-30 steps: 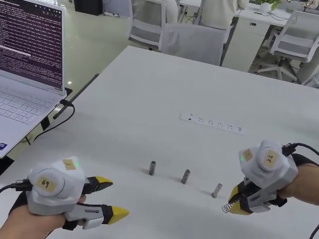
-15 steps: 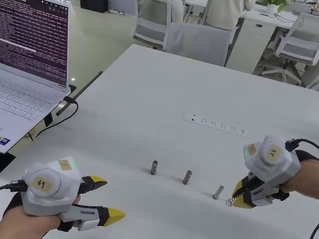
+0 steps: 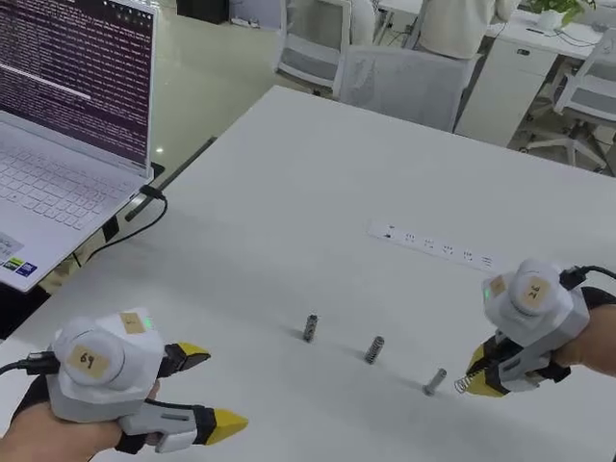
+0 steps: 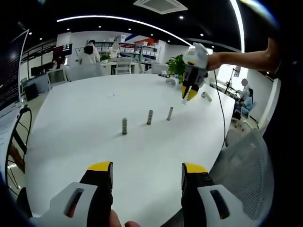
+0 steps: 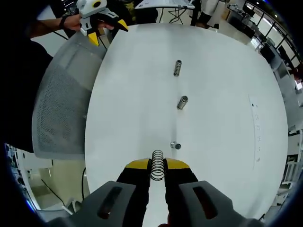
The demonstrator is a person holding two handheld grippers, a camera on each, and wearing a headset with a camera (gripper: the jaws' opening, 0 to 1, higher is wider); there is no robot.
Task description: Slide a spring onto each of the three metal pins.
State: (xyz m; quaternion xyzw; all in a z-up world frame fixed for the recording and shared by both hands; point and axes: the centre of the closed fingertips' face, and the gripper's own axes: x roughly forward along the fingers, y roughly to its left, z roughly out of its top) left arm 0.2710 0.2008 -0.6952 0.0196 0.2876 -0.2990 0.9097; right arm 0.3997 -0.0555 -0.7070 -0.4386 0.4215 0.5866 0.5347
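Three metal pins stand in a row on the white table. The left pin (image 3: 310, 328) and the middle pin (image 3: 374, 349) each carry a spring. The right pin (image 3: 435, 381) is bare. My right gripper (image 3: 474, 383) is shut on a spring (image 3: 463, 383) whose free end points at the bare pin (image 5: 175, 145), just short of it. In the right gripper view the spring (image 5: 157, 165) sticks out between the yellow fingertips. My left gripper (image 3: 207, 390) stands open over the table's near left edge, nothing between its fingers; the pins (image 4: 149, 117) lie ahead of it.
An open laptop (image 3: 67, 144) sits at the far left with a black cable (image 3: 144, 207) beside it. A white power strip (image 3: 433, 247) lies beyond the pins. Office chairs (image 3: 404, 82) stand behind the table's far edge.
My right gripper has carried the spring in toward the bare right pin. The left gripper has kept its place and stayed open. The head camera has shifted.
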